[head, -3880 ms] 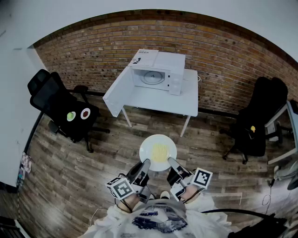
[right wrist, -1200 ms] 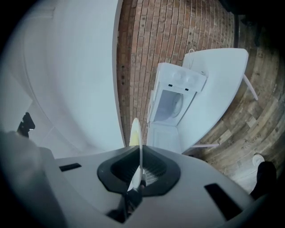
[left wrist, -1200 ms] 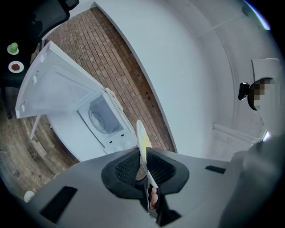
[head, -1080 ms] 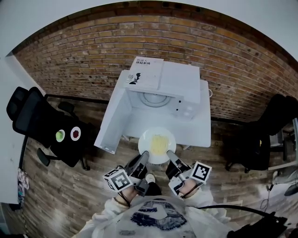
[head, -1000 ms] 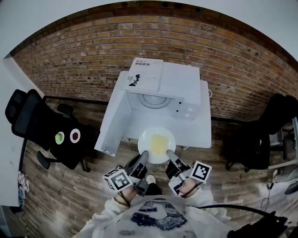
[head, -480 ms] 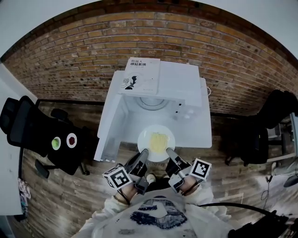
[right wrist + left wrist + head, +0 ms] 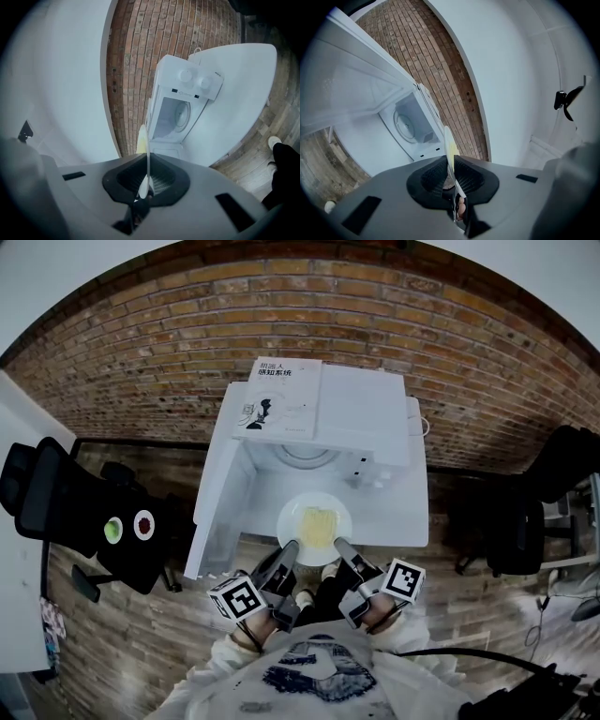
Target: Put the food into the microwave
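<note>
We are carrying the heap of pale yellow food (image 7: 317,521) on a round white plate (image 7: 292,516), held level just ahead of both tools. The left gripper (image 7: 287,559) is pinching the plate's near-left rim and the right gripper (image 7: 345,557) its near-right rim. Each pair of jaws is pressing on the thin edge, so the plate is not tipping. Beyond the tips, the white microwave (image 7: 361,413) is sitting on a white table (image 7: 410,514). Its door (image 7: 217,512) is swung wide toward the left gripper's side, leaving the glass turntable (image 7: 305,457) straight ahead. We are judging the plate to be hovering just short of the opening, needing a level push forward.
</note>
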The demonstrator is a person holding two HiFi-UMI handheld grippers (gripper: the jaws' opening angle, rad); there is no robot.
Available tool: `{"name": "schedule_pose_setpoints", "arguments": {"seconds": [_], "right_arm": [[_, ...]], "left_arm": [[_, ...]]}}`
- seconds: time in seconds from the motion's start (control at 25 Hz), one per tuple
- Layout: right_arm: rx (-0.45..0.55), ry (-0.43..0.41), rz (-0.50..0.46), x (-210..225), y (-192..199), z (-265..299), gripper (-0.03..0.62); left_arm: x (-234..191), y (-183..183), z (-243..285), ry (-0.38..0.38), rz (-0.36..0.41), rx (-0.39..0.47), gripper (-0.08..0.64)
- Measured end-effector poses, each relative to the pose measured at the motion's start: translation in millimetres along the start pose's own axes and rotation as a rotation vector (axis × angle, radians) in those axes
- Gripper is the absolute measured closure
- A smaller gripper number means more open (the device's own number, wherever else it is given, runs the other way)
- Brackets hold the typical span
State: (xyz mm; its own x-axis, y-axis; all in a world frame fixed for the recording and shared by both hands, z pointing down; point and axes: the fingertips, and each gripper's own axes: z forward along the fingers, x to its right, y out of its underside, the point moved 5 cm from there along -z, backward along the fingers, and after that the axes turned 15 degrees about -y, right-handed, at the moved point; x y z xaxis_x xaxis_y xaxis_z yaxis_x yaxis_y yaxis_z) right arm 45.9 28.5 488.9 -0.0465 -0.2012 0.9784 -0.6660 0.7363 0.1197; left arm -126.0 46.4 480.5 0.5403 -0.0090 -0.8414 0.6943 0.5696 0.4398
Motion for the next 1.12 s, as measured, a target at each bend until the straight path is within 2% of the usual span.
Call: {"name": "schedule_pose_setpoints", "arguments": {"seconds": [0.6,0.96,1.12], "right_arm": [[-0.075,0.034,0.086,45,-75,39,0.572],[-0.109,0.056,0.130,63,-101,49,0.572],[-0.125,0.052,0.138,66,-107,53,0.572]], "left_arm": [[-8,-15,80,-0.106,-0.054,0.038,0.511],[-12,-15,108,-0.155,-0.095,0.043,0.511],[-9,-20,113,-0.168,-0.082,0.061,0.511]]}}
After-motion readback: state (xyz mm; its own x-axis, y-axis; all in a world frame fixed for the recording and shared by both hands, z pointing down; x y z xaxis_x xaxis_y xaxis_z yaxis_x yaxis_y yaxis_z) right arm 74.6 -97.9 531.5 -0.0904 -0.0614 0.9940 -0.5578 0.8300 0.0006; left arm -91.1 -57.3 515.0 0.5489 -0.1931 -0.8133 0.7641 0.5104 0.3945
